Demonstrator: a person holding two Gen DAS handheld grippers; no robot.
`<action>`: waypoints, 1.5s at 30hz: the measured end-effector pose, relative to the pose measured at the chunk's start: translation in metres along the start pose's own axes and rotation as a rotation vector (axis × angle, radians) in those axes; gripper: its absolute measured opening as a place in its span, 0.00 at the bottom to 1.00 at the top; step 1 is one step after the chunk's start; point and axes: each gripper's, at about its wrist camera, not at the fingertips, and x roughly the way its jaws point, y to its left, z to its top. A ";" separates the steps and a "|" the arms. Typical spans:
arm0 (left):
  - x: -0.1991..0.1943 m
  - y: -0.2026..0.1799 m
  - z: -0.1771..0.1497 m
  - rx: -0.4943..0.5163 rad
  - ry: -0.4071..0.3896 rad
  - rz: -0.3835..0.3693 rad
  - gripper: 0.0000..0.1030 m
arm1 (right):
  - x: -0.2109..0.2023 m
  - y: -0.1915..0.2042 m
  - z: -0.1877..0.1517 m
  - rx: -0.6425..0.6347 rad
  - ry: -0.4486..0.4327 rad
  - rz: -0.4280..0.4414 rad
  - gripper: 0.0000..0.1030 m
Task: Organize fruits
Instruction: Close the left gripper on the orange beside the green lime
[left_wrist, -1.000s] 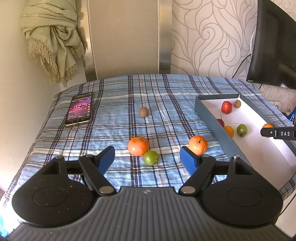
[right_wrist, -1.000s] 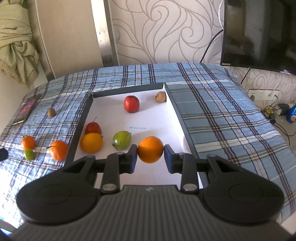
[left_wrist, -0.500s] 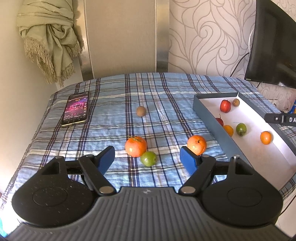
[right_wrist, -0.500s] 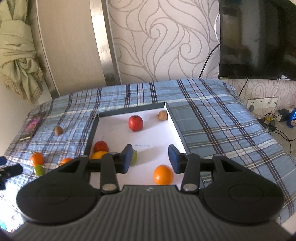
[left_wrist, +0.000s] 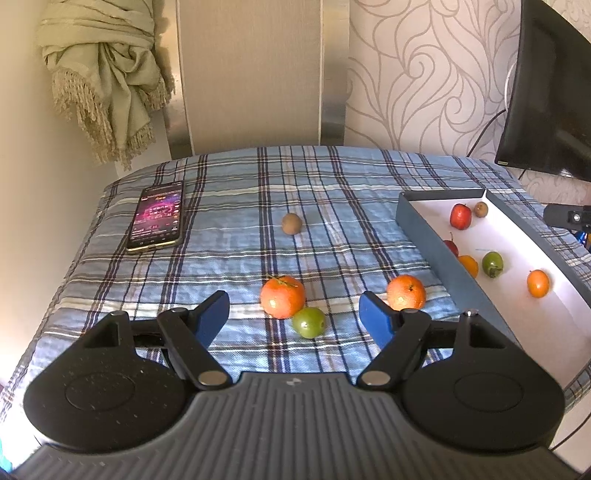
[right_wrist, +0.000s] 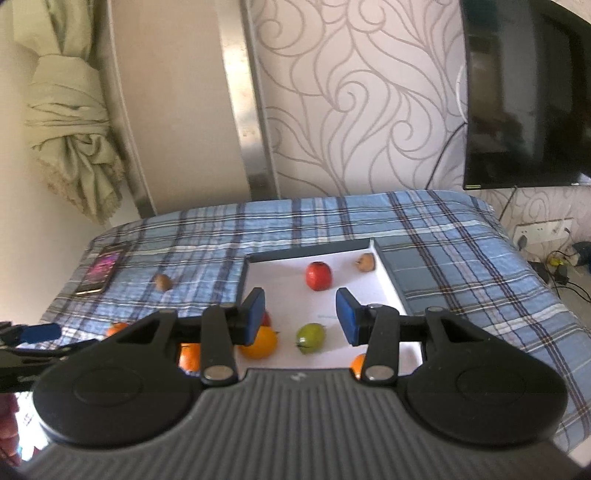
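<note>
While my right claw (right_wrist: 300, 316) hangs with jaws just parted, nothing between them, the round bright orange (left_wrist: 537, 283) lies in the tray (left_wrist: 424, 236); my claw's arm hides most of it. My left claw (left_wrist: 293, 317) gapes empty.

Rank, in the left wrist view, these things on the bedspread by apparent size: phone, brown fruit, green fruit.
1. phone, clearly largest.
2. green fruit.
3. brown fruit. It lies farther from the camera, so the order of the two fruits is unsure.
</note>
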 end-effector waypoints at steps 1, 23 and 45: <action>0.001 0.001 0.000 -0.001 0.001 0.000 0.78 | -0.001 0.003 -0.001 -0.005 0.002 0.008 0.44; 0.026 0.016 0.004 0.005 0.019 -0.027 0.79 | -0.009 0.072 -0.031 -0.109 0.099 0.114 0.44; 0.082 0.029 0.003 0.027 0.063 -0.080 0.77 | -0.012 0.093 -0.040 -0.127 0.121 0.022 0.44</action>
